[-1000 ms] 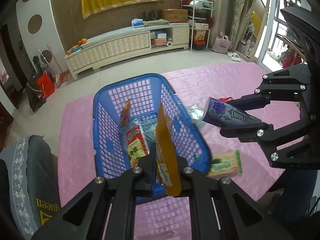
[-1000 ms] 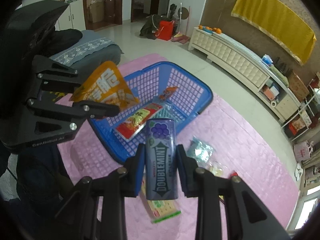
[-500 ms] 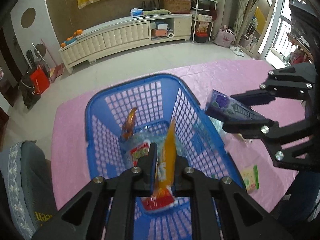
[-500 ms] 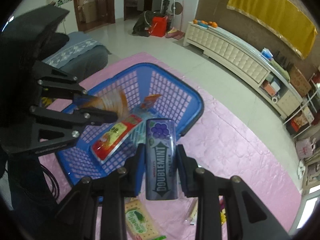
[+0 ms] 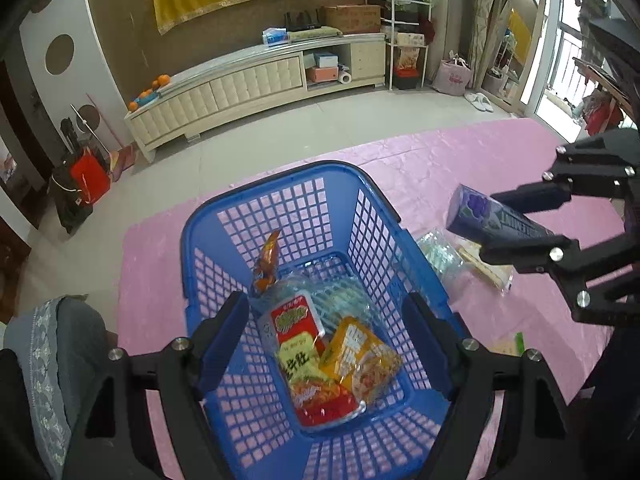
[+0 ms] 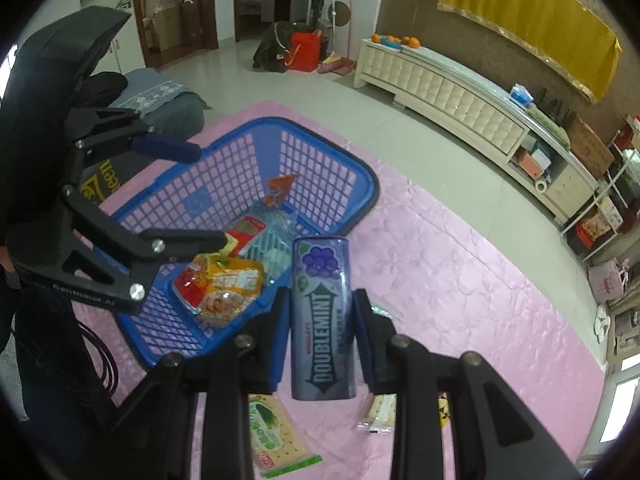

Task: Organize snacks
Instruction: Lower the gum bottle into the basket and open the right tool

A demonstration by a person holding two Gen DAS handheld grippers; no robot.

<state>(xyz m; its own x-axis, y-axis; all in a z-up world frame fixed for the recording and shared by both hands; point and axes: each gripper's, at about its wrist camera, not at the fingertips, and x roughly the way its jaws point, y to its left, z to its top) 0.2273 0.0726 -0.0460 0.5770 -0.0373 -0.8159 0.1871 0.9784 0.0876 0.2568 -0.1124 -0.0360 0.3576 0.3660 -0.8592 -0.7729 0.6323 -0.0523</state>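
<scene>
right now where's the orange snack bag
In the left wrist view, the orange snack bag lies inside the blue basket, beside the red packet, below the open left gripper.

Both grippers are matte black linkages — left gripper (image 5: 326, 334), right gripper (image 6: 322, 336) — with silver screws, blue finger pads (image 5: 224, 336), white lettering and dark cables.

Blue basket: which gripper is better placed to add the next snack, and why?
Right. The right gripper already clamps the Doublemint pack beside the blue basket; the left gripper hangs open and empty.
</scene>
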